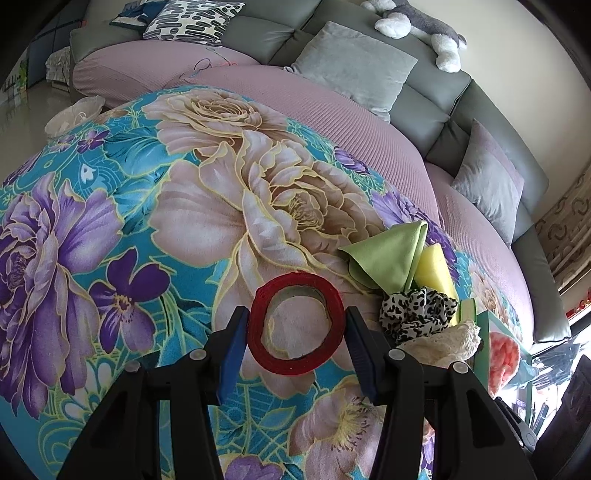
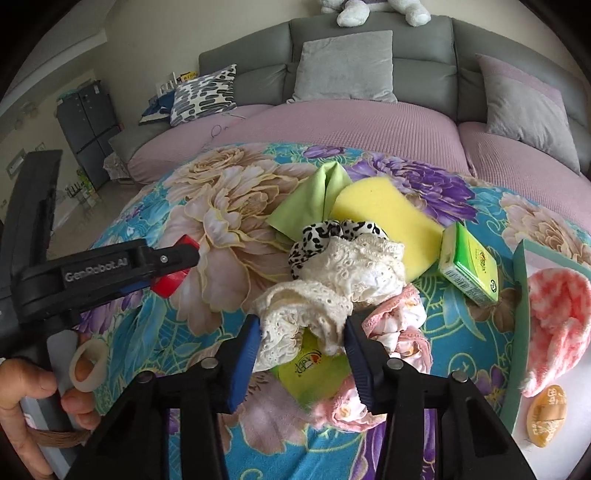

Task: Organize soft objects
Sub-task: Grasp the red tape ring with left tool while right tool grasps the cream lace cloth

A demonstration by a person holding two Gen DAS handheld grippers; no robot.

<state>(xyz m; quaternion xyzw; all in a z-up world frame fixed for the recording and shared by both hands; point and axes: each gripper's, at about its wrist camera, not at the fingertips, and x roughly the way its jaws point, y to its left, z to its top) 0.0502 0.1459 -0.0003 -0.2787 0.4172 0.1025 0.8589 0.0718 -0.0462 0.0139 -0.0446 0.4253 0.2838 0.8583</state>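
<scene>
My left gripper (image 1: 297, 328) is shut on a red fabric ring (image 1: 295, 350), its blue pads pressing both sides; from the right wrist view the same gripper (image 2: 177, 266) holds it above the floral blanket (image 1: 110, 229). My right gripper (image 2: 301, 339) stands open around the cream lace cloth (image 2: 332, 288), which lies on a pile with a leopard-print scrunchie (image 2: 317, 232), a pink cloth (image 2: 399, 325), a yellow sponge (image 2: 384, 210) and a green cloth (image 2: 314, 199). In the left wrist view the pile (image 1: 417, 306) lies right of the ring.
A green tissue pack (image 2: 469, 269) lies right of the pile. A teal-rimmed box (image 2: 521, 314) at the right holds a pink-white fluffy cloth (image 2: 557, 314). A grey sofa (image 2: 424, 66) with cushions and a plush toy (image 1: 417, 26) stands behind.
</scene>
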